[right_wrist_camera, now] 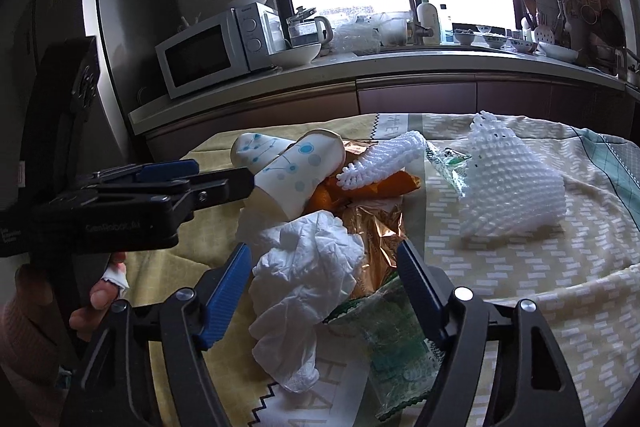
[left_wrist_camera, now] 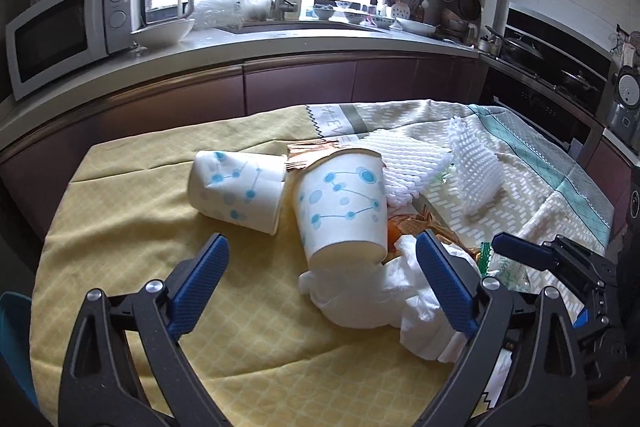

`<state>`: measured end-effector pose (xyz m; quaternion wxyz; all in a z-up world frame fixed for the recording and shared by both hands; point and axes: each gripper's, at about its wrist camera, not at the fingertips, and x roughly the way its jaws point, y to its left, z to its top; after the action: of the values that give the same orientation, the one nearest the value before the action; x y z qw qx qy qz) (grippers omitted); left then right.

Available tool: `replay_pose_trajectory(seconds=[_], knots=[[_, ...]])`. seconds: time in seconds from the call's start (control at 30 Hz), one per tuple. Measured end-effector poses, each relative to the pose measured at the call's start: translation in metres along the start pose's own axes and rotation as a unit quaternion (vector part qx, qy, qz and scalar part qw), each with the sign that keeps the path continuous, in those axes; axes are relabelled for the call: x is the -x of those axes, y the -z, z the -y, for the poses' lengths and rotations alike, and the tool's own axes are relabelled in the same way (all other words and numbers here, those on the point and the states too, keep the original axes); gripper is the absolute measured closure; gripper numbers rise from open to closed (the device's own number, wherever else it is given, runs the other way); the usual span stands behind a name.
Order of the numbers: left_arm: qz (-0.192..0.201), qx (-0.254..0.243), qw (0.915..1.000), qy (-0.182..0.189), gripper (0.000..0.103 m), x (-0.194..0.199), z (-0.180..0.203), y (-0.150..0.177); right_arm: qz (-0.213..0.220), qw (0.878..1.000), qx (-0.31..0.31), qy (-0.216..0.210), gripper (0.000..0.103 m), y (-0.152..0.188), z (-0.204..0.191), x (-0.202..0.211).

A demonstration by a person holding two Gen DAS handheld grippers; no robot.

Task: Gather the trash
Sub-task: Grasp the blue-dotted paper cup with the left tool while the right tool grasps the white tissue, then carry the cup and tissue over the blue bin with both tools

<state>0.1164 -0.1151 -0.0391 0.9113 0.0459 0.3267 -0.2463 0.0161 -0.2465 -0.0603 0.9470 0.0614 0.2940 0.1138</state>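
I take the nearer paper cup (left_wrist_camera: 343, 205) as my landmark: smooth white card printed with blue dots and lines, lying on its side on the yellow quilted cloth (left_wrist_camera: 120, 227) with its base toward my left camera. Just left of it and touching, a second cup (left_wrist_camera: 236, 189) of the same print lies tipped over. Behind the landmark cup sits crinkled copper foil (right_wrist_camera: 376, 239), and to its right two pieces of white foam netting (left_wrist_camera: 478, 175), ribbed and springy-looking. Orange peel (right_wrist_camera: 384, 185) shows against the cup's right side. In front of it, soft crumpled white tissue (right_wrist_camera: 308, 267) piles up, with a clear green-printed plastic wrapper (right_wrist_camera: 392, 347) beside that.

My left gripper (left_wrist_camera: 322, 269) points down at the landmark cup's base, blue ridged pads wide apart, clamping nothing. My right gripper (right_wrist_camera: 324, 273) tilts down over the tissue, jaws apart, tissue and wrapper between them; I cannot see the pads pressing. A hand (right_wrist_camera: 92, 299) grips the left tool's handle.
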Motion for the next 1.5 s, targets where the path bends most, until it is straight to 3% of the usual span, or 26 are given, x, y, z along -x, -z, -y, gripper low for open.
replay_pose_trajectory(seconds=[0.13, 0.2, 0.37, 0.53, 0.7, 1.17, 1.5], knots=[[-0.039, 0.008, 0.9989, 0.026, 0.015, -0.027, -0.001, -0.01, -0.013, 1.0, 0.012, -0.013, 0.037, 0.002, -0.006, -0.006], [-0.058, 0.018, 0.9977, 0.03, 0.027, -0.04, -0.002, -0.009, -0.019, 1.0, 0.012, -0.018, 0.041, 0.002, -0.007, -0.008], [-0.078, 0.053, 0.9942, 0.051, 0.044, -0.054, -0.014, -0.005, -0.028, 0.999, 0.012, -0.027, 0.045, 0.0, -0.008, -0.011], [-0.07, 0.068, 0.9936, 0.057, 0.044, -0.047, -0.024, -0.002, -0.039, 0.999, 0.009, -0.03, 0.061, 0.001, -0.008, -0.015], [-0.049, 0.069, 0.9938, 0.072, 0.044, -0.02, -0.033, 0.0, -0.042, 0.998, -0.002, -0.041, 0.075, 0.0, -0.005, -0.012], [0.005, 0.081, 0.9931, 0.085, 0.045, 0.087, -0.074, 0.035, -0.015, 0.996, -0.008, -0.092, 0.08, -0.019, -0.02, 0.016], [0.04, 0.109, 0.9931, 0.019, 0.045, 0.158, -0.117, 0.065, 0.001, 0.989, -0.005, -0.151, 0.08, -0.041, -0.048, 0.022]])
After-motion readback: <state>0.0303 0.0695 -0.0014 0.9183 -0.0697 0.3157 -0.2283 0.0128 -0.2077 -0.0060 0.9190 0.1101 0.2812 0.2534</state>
